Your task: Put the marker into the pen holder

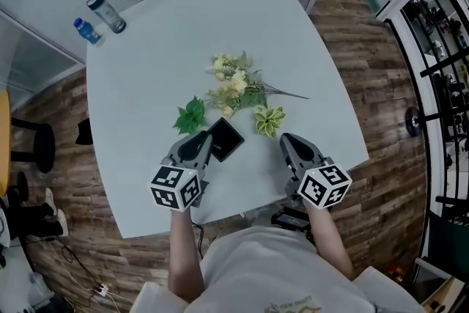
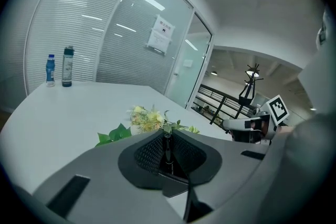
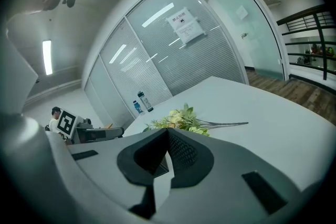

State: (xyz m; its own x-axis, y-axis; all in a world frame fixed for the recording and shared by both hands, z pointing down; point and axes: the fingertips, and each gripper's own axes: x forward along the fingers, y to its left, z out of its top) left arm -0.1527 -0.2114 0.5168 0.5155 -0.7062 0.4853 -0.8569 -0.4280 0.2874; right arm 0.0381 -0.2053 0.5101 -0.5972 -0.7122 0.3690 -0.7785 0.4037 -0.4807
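A black square pen holder (image 1: 223, 138) stands on the pale table (image 1: 146, 70), just in front of the flowers. My left gripper (image 1: 199, 145) hovers at its left edge. In the left gripper view the left gripper (image 2: 167, 136) is shut on a thin dark marker (image 2: 167, 150) standing upright between the pads, with the holder's dark rim (image 2: 176, 178) just below. My right gripper (image 1: 289, 143) hangs to the right of the holder, apart from it. Its jaws meet at the tips with nothing held (image 3: 168, 134).
A bunch of artificial flowers (image 1: 238, 88) and loose green leaves (image 1: 191, 116) lie mid-table, beyond the holder. Two bottles (image 1: 106, 12) stand at the far left corner. The table's front edge (image 1: 242, 212) runs just under my hands, with wood floor around it.
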